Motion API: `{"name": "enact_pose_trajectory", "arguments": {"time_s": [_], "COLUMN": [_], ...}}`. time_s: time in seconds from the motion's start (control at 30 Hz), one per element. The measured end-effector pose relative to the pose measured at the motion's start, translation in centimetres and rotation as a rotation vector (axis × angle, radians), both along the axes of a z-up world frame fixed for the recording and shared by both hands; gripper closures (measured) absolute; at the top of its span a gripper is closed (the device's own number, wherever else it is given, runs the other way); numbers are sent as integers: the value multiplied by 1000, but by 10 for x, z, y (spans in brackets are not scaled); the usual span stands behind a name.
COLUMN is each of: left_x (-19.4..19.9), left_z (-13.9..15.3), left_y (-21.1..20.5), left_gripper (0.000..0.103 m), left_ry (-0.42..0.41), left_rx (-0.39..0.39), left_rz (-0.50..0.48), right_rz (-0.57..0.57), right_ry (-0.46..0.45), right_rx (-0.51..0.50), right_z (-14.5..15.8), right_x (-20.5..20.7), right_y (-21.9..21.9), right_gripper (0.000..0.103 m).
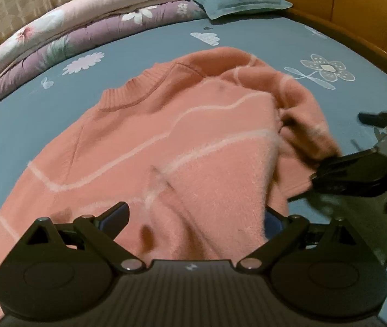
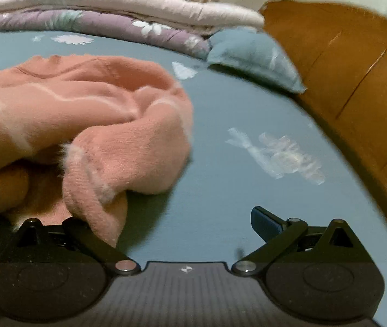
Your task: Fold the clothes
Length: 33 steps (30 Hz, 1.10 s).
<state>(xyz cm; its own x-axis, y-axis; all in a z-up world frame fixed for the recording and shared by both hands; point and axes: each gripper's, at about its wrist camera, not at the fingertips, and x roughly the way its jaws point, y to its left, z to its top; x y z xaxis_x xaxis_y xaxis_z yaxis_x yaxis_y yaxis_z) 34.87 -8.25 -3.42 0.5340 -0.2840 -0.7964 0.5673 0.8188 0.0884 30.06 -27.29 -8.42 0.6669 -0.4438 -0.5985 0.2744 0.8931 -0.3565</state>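
A pink sweater point(image 1: 166, 136) with thin white wavy lines lies spread on the blue bed sheet point(image 1: 139, 49), its ribbed collar point(image 1: 128, 95) towards the far left. My left gripper point(image 1: 194, 218) is open over the sweater's lower part, and a raised fold of fabric sits between its fingers. The right sleeve point(image 2: 128, 147) is folded inward and bunched. Its cuff point(image 2: 95, 204) drapes over the left finger of my right gripper point(image 2: 188, 218), which is open; the blue-padded right finger point(image 2: 264, 220) hovers above bare sheet. The right gripper point(image 1: 329, 169) also shows beside the sleeve.
Rolled floral quilts point(image 1: 70, 32) line the far side of the bed. A blue pillow point(image 2: 250, 54) lies at the head, against the wooden headboard point(image 2: 343, 76). The wooden bed frame point(image 1: 370, 46) curves along the right edge.
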Motion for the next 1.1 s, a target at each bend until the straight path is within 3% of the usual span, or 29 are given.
{"name": "enact_pose_trajectory", "arguments": {"time_s": [0.2, 0.5, 0.93, 1.1], "left_x": [-9, -12, -21, -24], "left_z": [-4, -8, -5, -5], "left_y": [-12, -24, -24, -23], "left_gripper": [5, 5, 5, 5], "left_ry": [16, 22, 26, 24], "left_rx": [22, 64, 70, 74], "left_rz": [13, 32, -3, -11], "right_rz": [-61, -138, -241, -274], "right_ry": [18, 18, 35, 0], "right_rx": [-102, -131, -351, -430], "right_z": [3, -1, 10, 23], "right_x": [-12, -26, -25, -20], "right_y": [-31, -74, -149, -167], "right_gripper": [0, 0, 0, 0]}}
